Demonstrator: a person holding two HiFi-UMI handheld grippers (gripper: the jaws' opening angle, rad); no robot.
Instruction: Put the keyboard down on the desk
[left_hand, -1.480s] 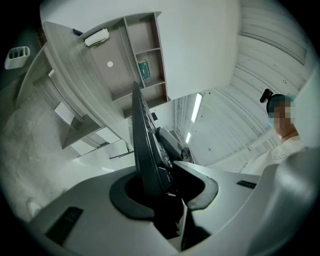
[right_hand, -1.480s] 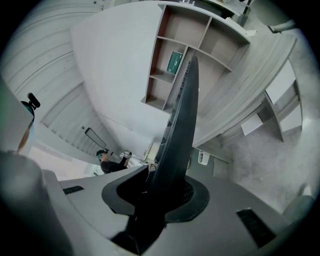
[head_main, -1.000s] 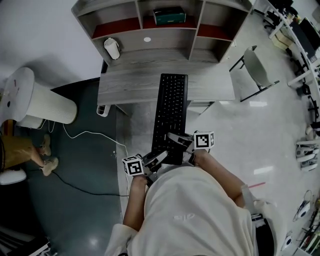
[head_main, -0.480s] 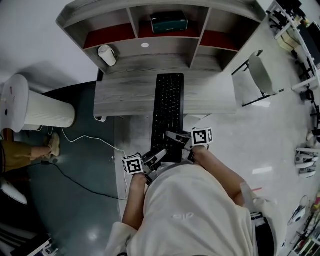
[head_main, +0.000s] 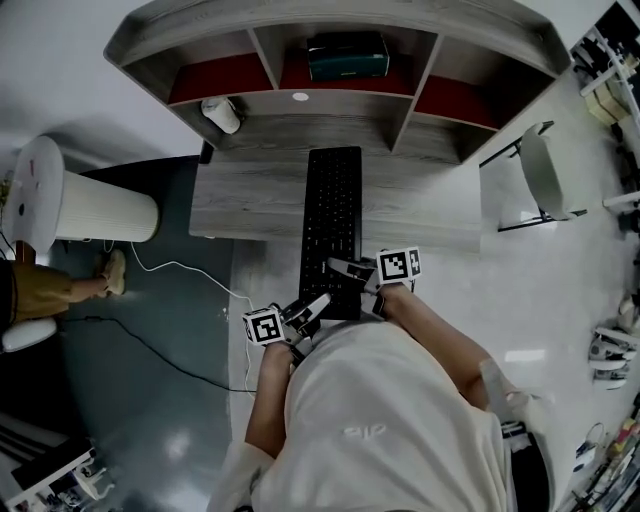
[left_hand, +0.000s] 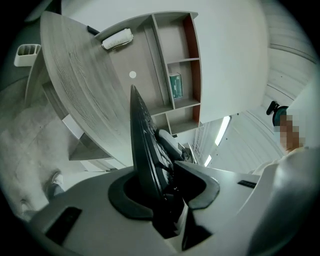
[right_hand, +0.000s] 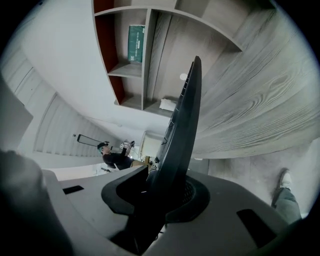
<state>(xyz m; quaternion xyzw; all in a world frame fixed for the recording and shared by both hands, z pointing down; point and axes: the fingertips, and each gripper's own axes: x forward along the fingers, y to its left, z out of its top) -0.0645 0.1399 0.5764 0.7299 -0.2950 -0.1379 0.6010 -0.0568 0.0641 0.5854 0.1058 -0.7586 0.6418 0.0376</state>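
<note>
The long black keyboard (head_main: 333, 215) points away from me, its far half over the grey wooden desk (head_main: 250, 200) and its near end past the front edge. My left gripper (head_main: 313, 306) has the near left corner between its jaws, which are opening; the pads still touch the keyboard (left_hand: 142, 130). In the left gripper view the gripper (left_hand: 162, 186) sees the board edge-on. My right gripper (head_main: 346, 272) is shut on the near right corner. The right gripper view shows the keyboard (right_hand: 182, 120) rising from the closed gripper (right_hand: 156, 192) toward the desk (right_hand: 260, 100).
A shelf unit stands on the desk's back with a green box (head_main: 347, 55) in its middle bay. A white cup (head_main: 222, 113) lies at the back left. A white cylinder unit (head_main: 80, 205) and a cable (head_main: 170, 270) are on the floor left, a chair (head_main: 545, 175) right.
The keyboard and both grippers have moved a little forward toward the desk. The keyboard stays between both pairs of jaws.
</note>
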